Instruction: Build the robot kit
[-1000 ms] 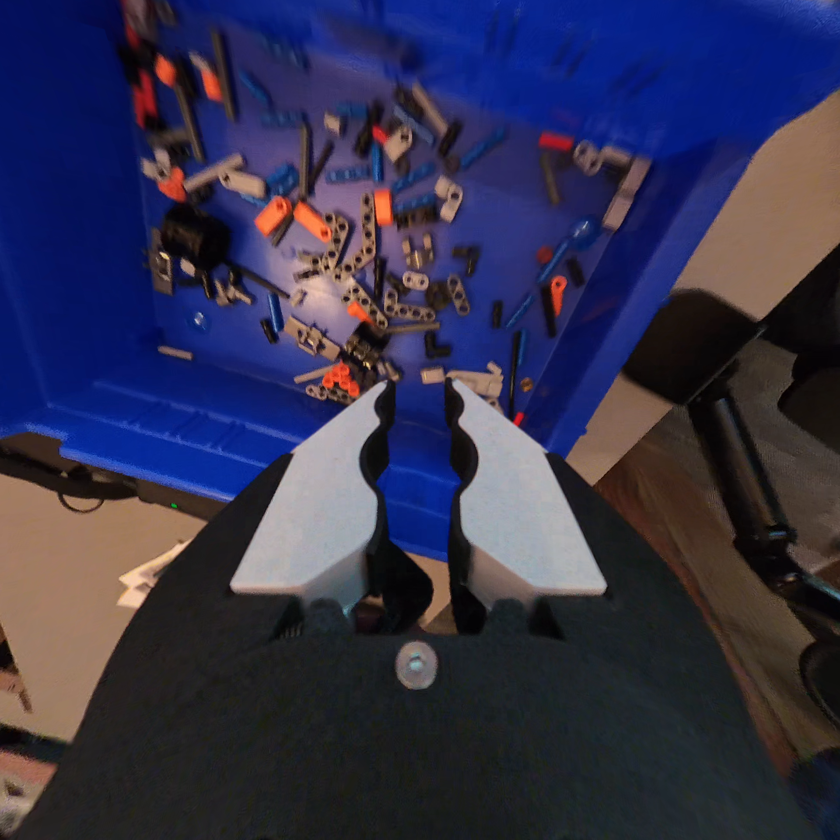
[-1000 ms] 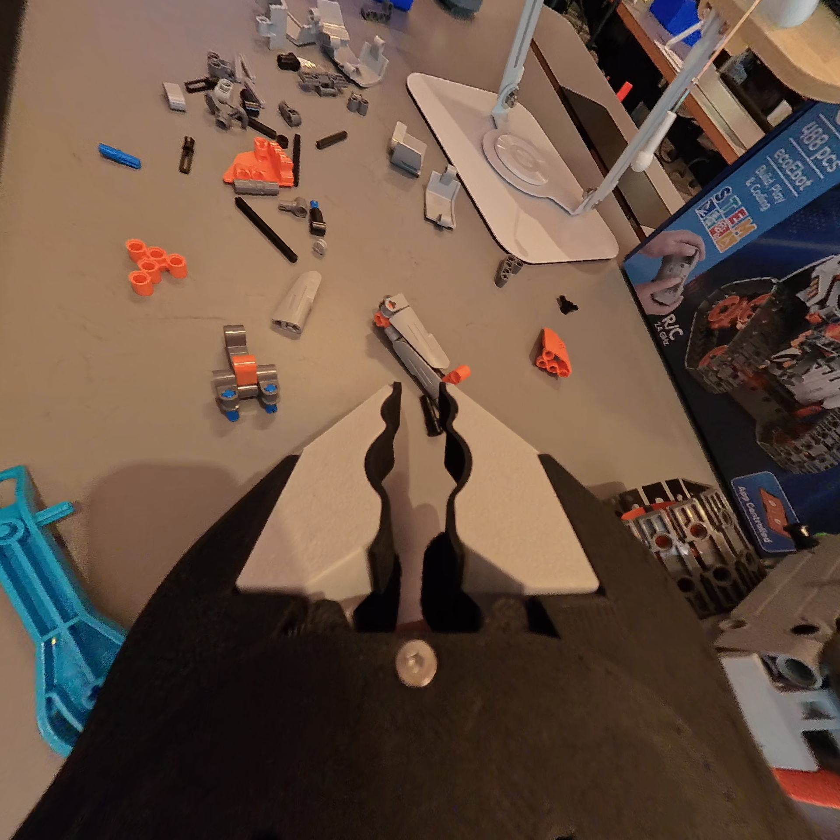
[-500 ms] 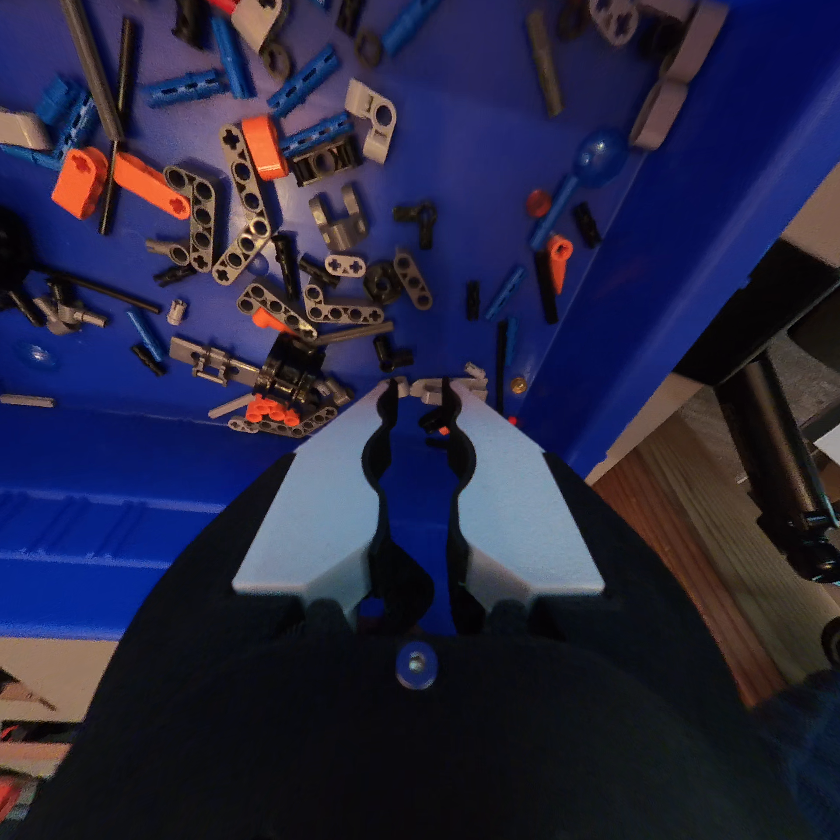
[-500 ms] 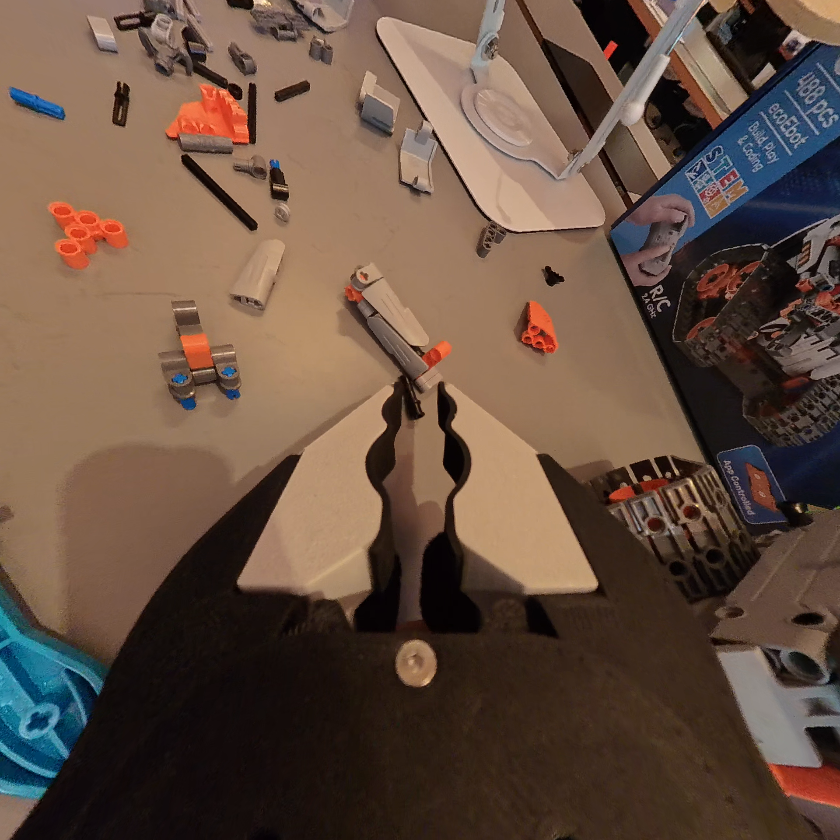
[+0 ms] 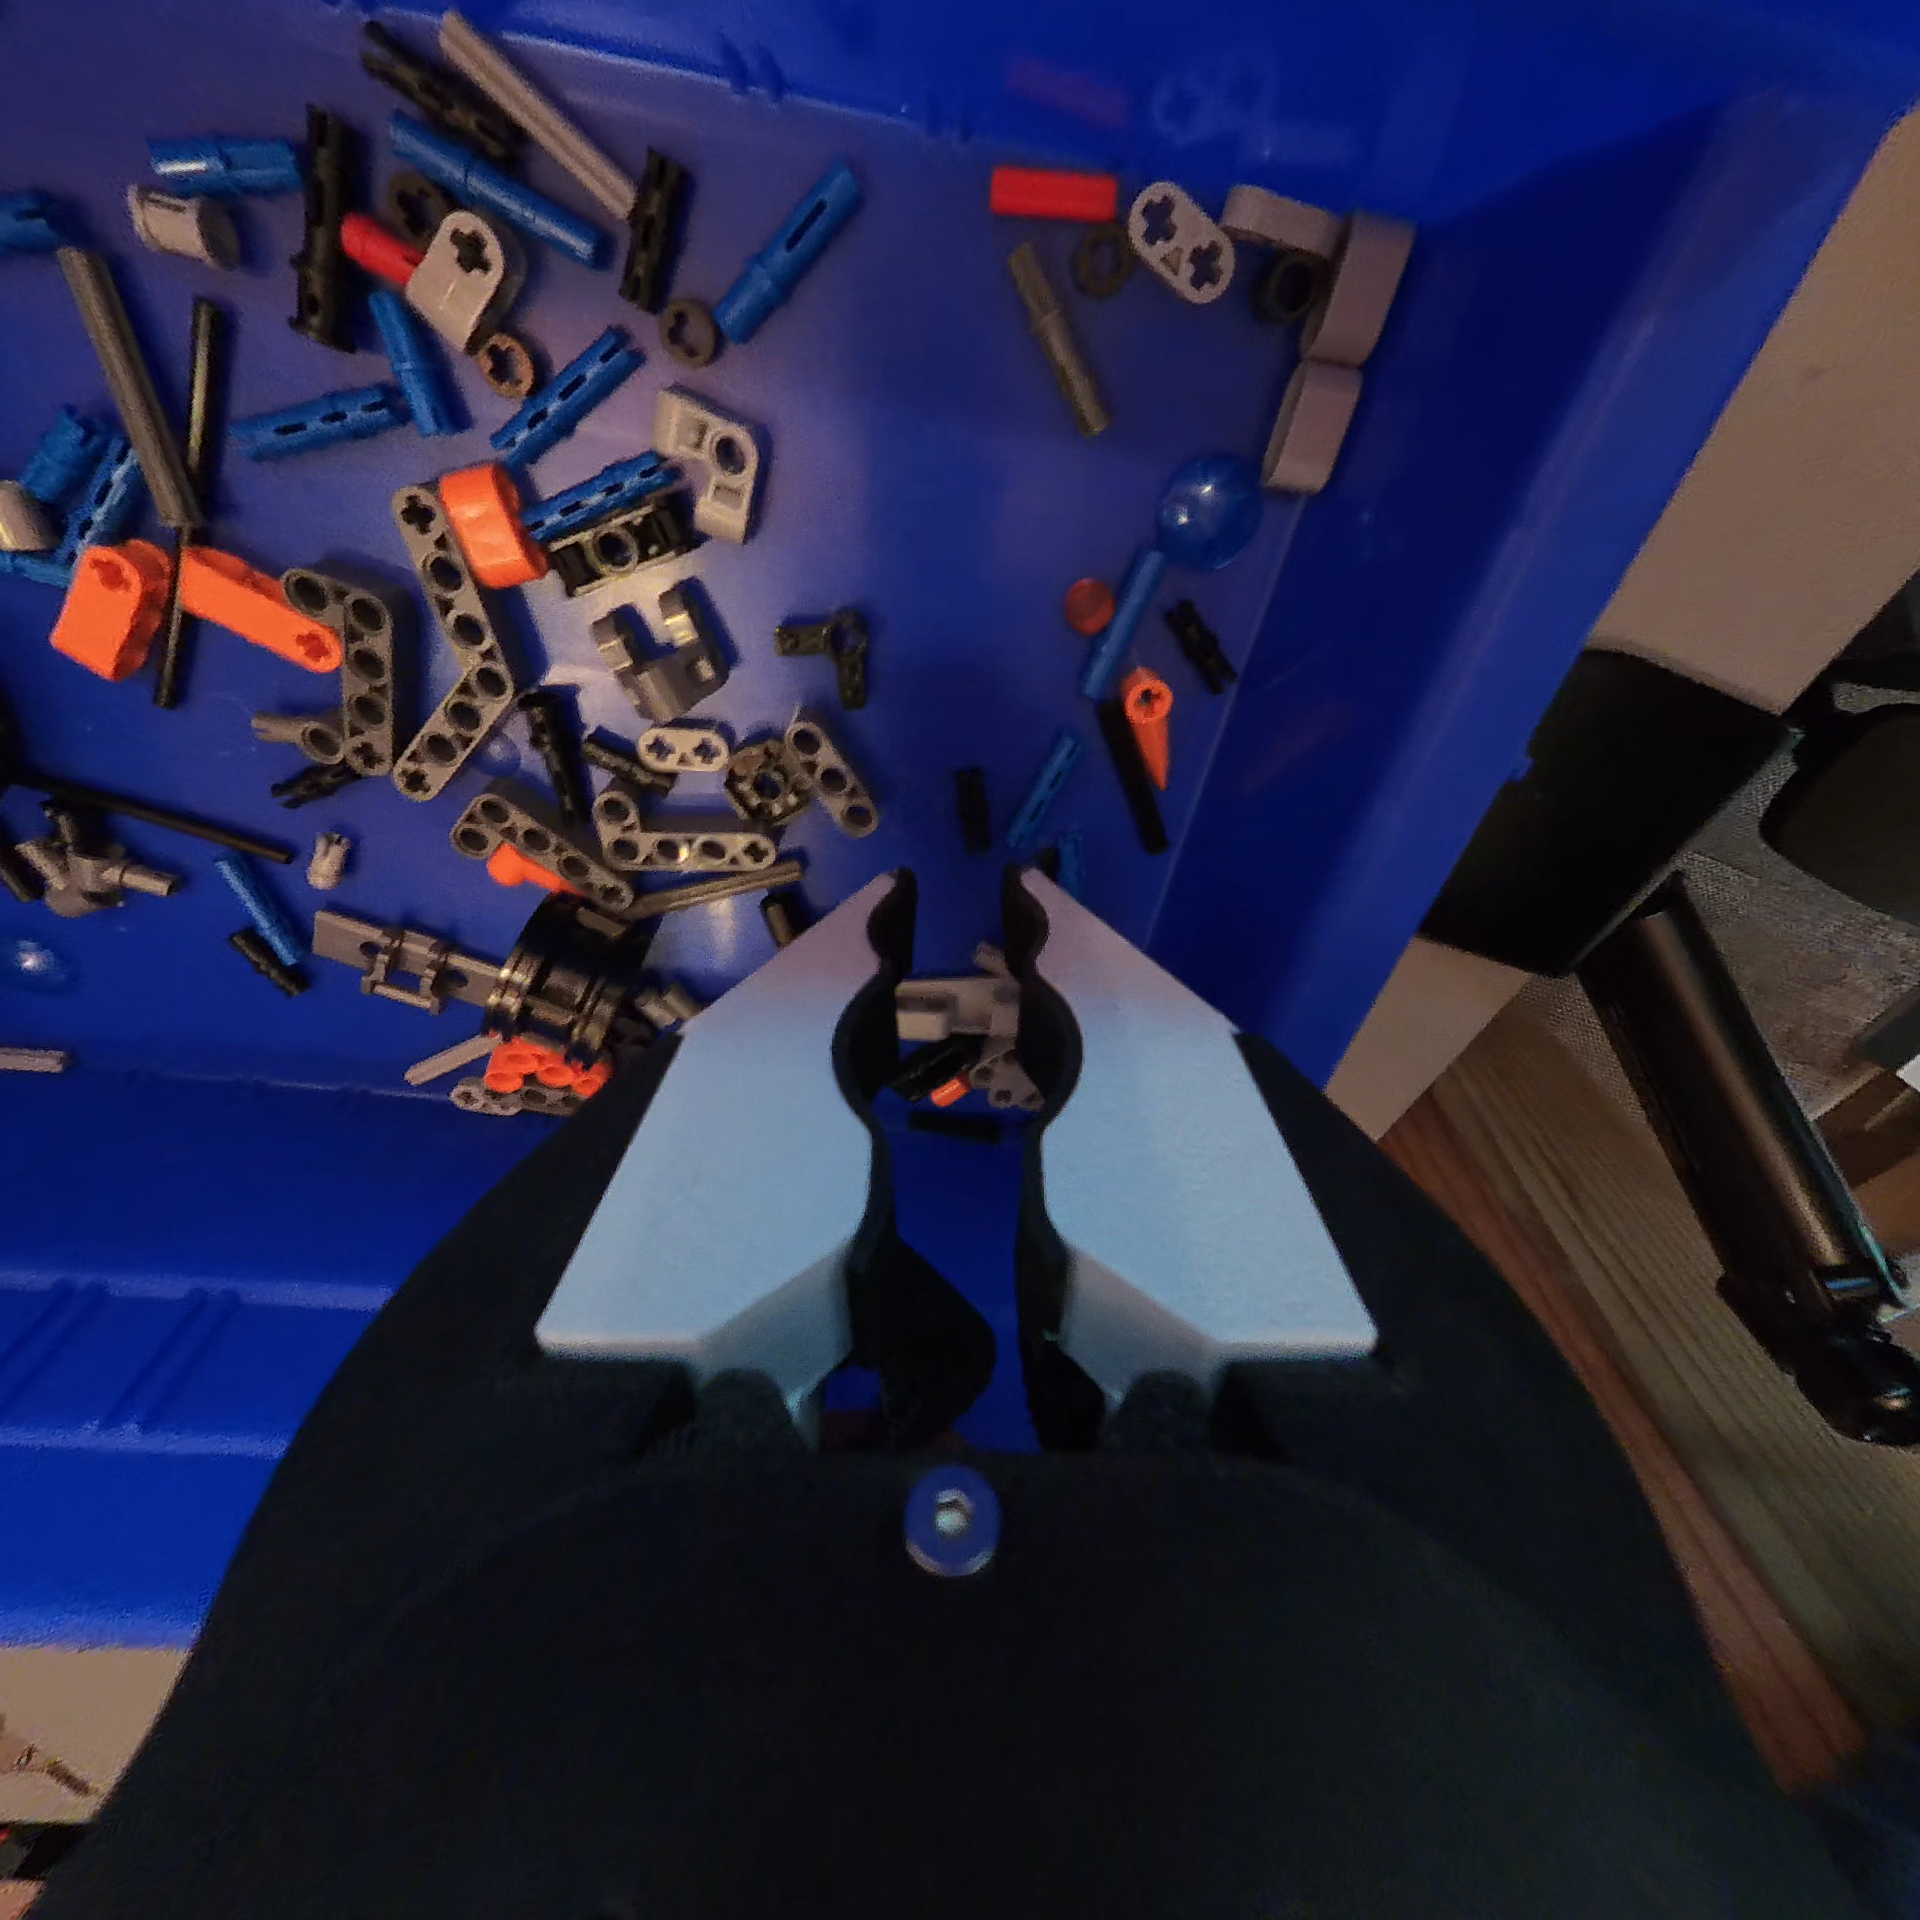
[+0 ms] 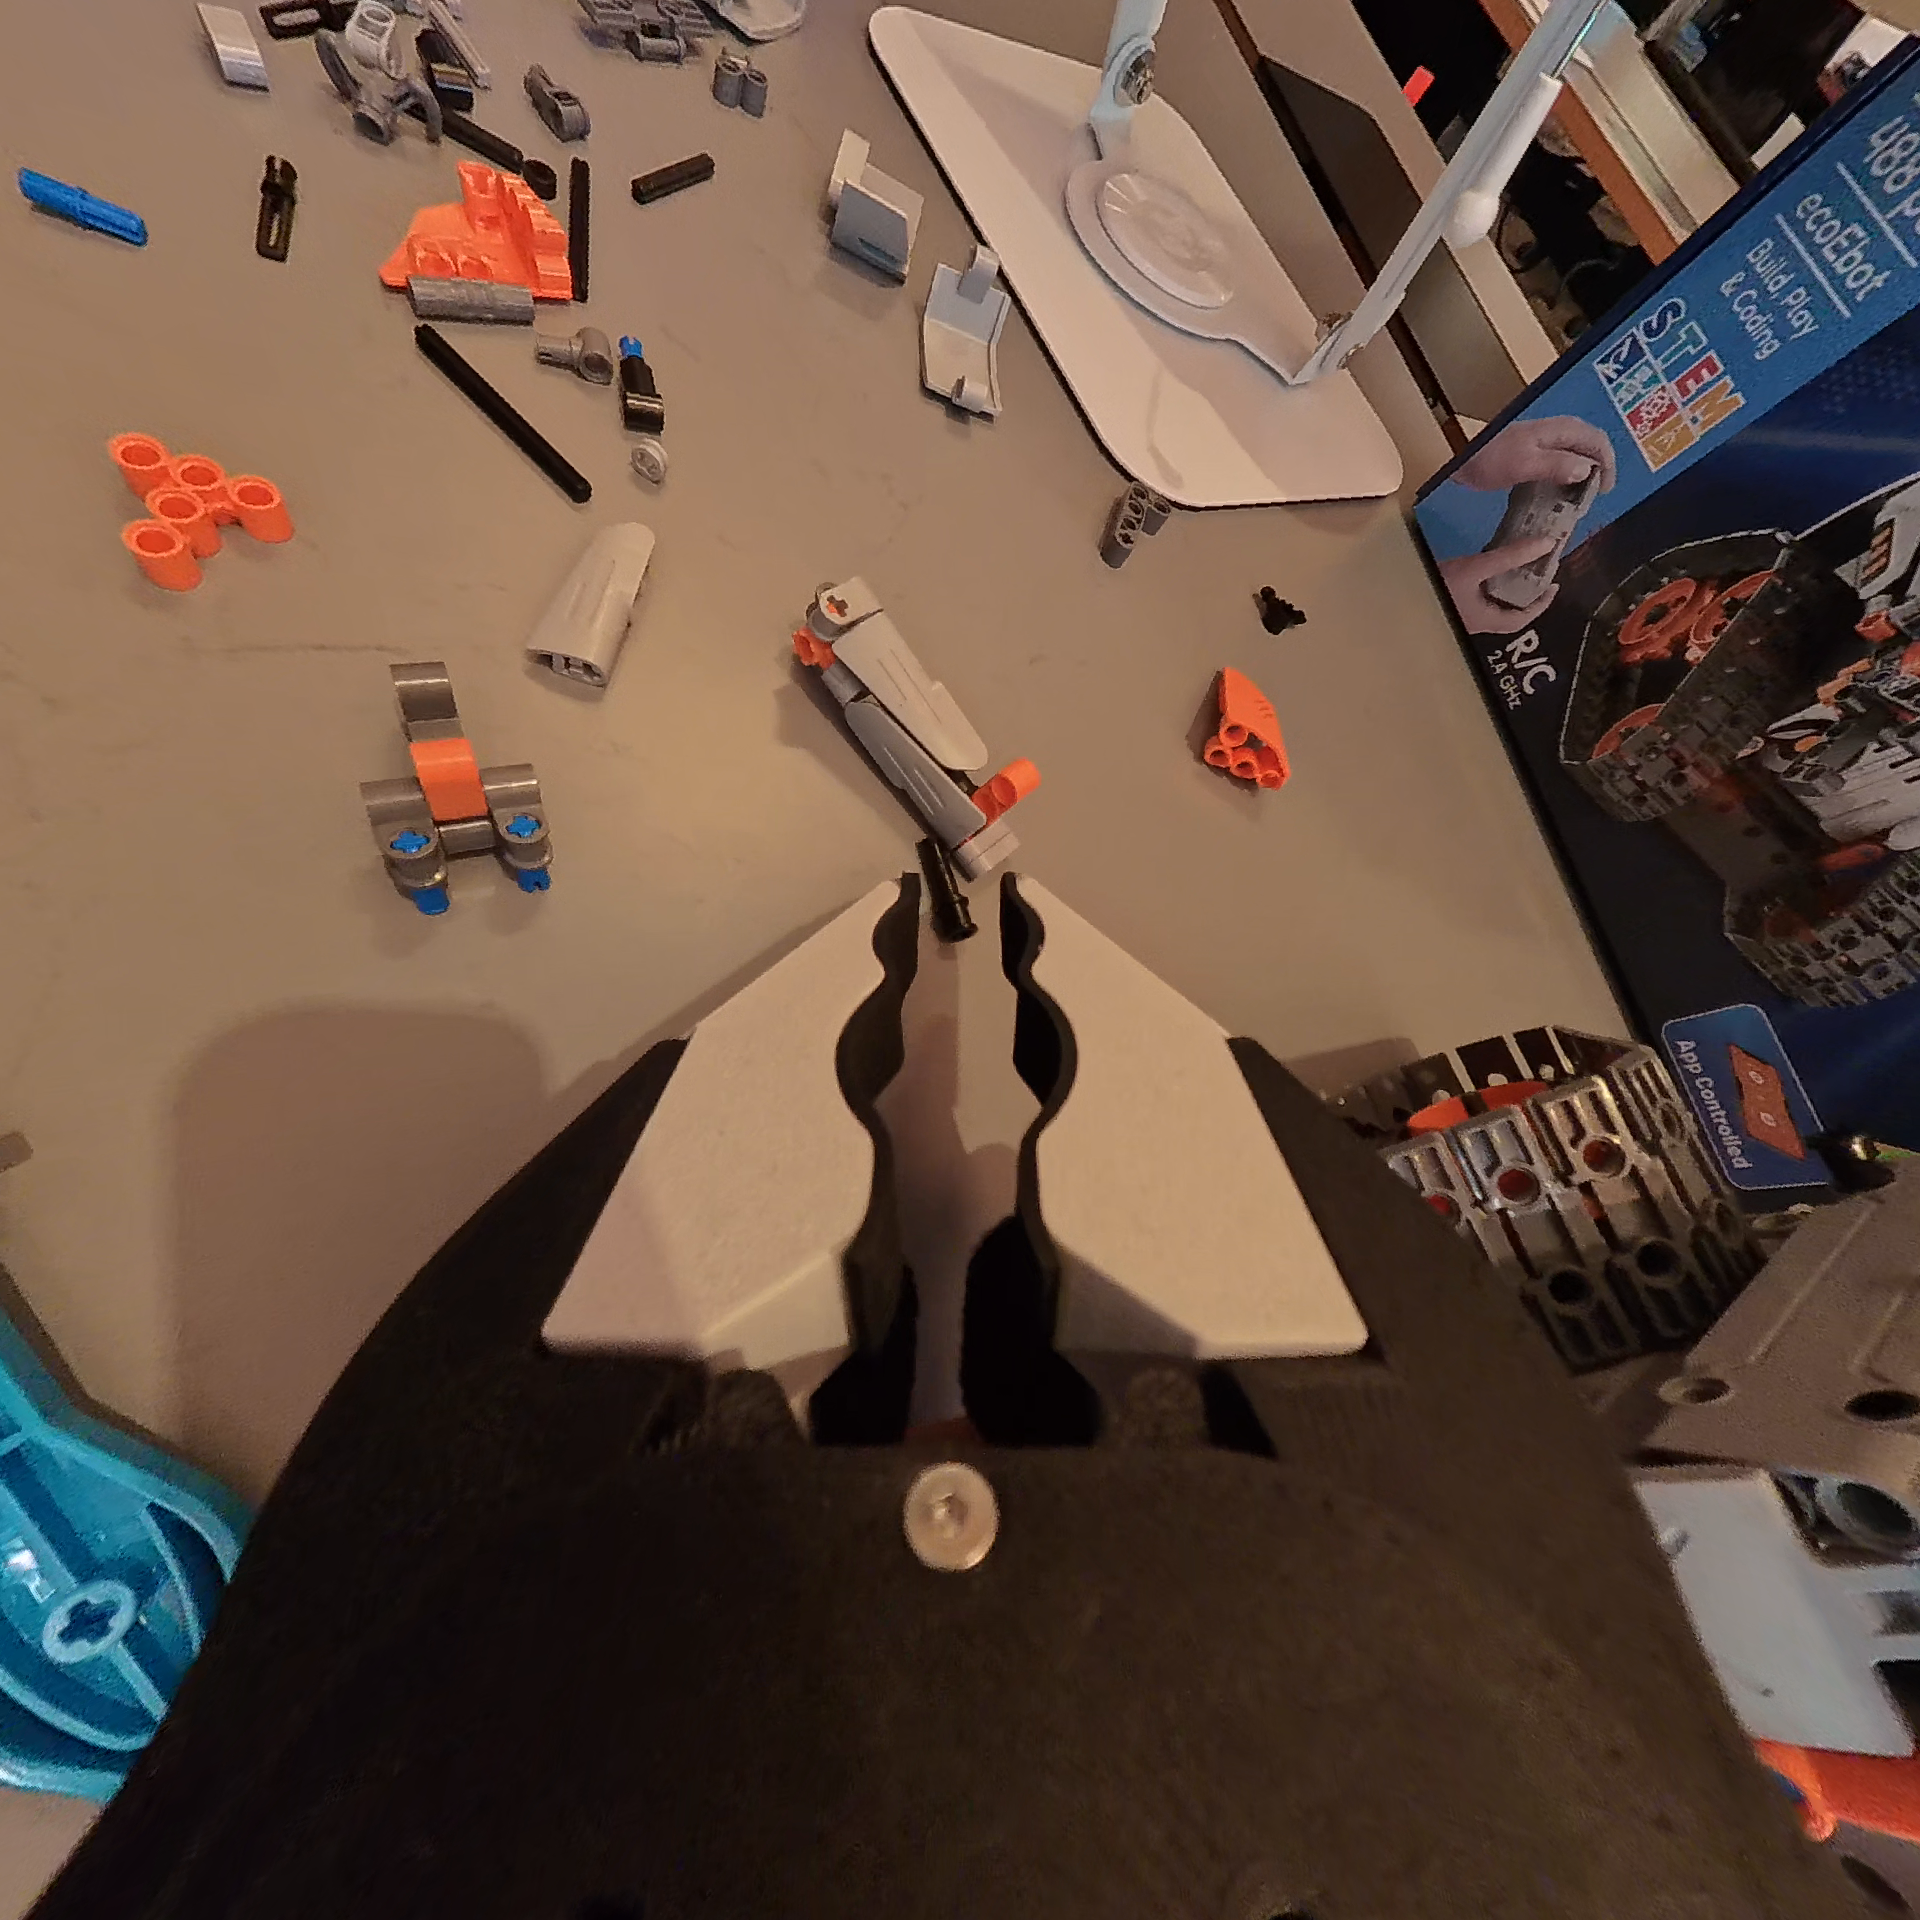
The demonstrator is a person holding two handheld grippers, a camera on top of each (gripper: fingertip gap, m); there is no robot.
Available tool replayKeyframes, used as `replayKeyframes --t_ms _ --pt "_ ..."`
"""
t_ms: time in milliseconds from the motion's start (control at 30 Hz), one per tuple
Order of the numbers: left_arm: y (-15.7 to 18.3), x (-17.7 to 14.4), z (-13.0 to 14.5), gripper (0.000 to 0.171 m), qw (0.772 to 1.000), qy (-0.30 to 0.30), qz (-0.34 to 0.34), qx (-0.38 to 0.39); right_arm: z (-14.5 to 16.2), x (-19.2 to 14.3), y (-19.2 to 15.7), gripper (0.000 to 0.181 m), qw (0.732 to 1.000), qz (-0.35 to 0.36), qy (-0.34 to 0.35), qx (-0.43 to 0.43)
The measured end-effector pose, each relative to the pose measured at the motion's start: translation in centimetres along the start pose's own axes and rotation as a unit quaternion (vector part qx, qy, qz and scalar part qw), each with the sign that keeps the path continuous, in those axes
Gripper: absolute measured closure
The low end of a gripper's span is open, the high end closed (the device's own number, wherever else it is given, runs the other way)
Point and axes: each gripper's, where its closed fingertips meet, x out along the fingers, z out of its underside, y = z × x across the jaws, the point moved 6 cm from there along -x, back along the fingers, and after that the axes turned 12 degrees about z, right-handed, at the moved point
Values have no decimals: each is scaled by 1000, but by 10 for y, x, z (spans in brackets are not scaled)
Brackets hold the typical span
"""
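Observation:
My left gripper (image 5: 958, 891) is open and reaches down into a blue bin (image 5: 1455, 436) full of small building-toy parts. Its jaws stand over a cluster of grey, black and orange pieces (image 5: 961, 1023) near the bin's right wall, holding nothing. My right gripper (image 6: 958, 888) is open over a beige table (image 6: 208, 935). A small black pin (image 6: 948, 888) lies right at its fingertips. Just beyond lies a grey and orange assembled piece (image 6: 904, 722).
In the bin lie grey beams (image 5: 457, 634), orange parts (image 5: 187, 613), blue pins (image 5: 566, 400) and a black wheel (image 5: 566, 977). On the table are an orange connector (image 6: 192, 509), a grey-orange assembly (image 6: 452, 800), a white lamp base (image 6: 1143, 260), a blue product box (image 6: 1714, 623), a built model (image 6: 1579, 1184) and a teal part (image 6: 83, 1600). There is about 55 cm between the tips of the two grippers.
My left gripper has moved forward and down into the bin, toward its right side. My right gripper has drawn back slightly, so the black pin now lies at its tips.

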Motion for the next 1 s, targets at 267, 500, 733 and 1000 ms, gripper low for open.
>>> replayKeyframes --t_ms 267,500,733,1000 --pt "0 7 -10 160 999 36 3 4 -1 -1 -1 168 1000 -2 3 -2" --pt "-2 8 -7 168 999 44 -1 3 -4 -3 -1 168 1000 -1 9 -4" --pt "7 -35 -19 169 995 83 -45 30 -6 -4 -2 168 1000 -1 13 -8" --pt "51 -107 -104 169 965 154 -149 149 -19 -10 -7 168 999 -2 37 -26"
